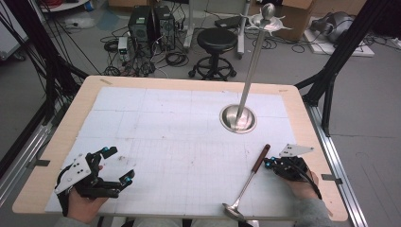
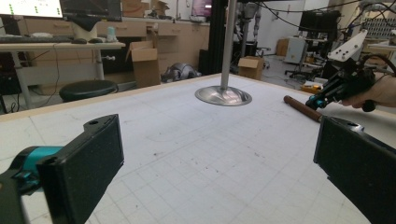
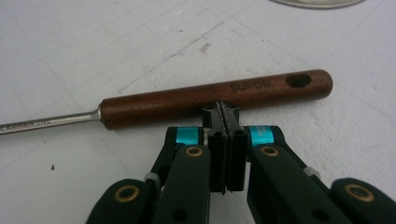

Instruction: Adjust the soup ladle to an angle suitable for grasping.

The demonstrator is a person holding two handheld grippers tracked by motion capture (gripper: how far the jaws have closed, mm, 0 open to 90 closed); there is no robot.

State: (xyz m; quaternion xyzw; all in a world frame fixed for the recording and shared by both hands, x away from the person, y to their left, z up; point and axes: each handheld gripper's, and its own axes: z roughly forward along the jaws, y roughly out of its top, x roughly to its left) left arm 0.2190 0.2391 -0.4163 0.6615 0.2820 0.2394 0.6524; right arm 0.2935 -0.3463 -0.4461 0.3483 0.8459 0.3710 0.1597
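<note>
Near edge, high view: left gripper (image 1: 115,165) in person's hand at table's front-left corner, black jaws spread wide, nothing betw them. Right gripper (image 1: 267,162) at front-right, jaws pressed together, tips just beside the handle of a steel ladle w/ dark red-brown wooden handle (image 1: 248,182). Ladle lies flat on the white gridded mat (image 1: 165,127), bowl at near edge, handle angled away toward centre-right.

Surface: mat scuffed, faint grid lines, covers most of the pale wood-edged table (image 1: 66,118). Further back, right of centre: polished steel stand w/ round dished base (image 1: 238,118) & tall pole rising to hooked top.

Room beyond: grey floor, black round stool (image 1: 216,41), computer towers, cable tangle, cardboard boxes, black frame legs both sides.

Right gripper view adds detail: closed tips (image 3: 223,114) meet the wooden handle's (image 3: 215,98) side, not around it; "SUPOR" lettering & oval hang-hole near handle end.

Left gripper view, low across mat: stand base, handle end (image 2: 302,108), far hand's gripper (image 2: 314,101) at it; desks, monitors behind.
</note>
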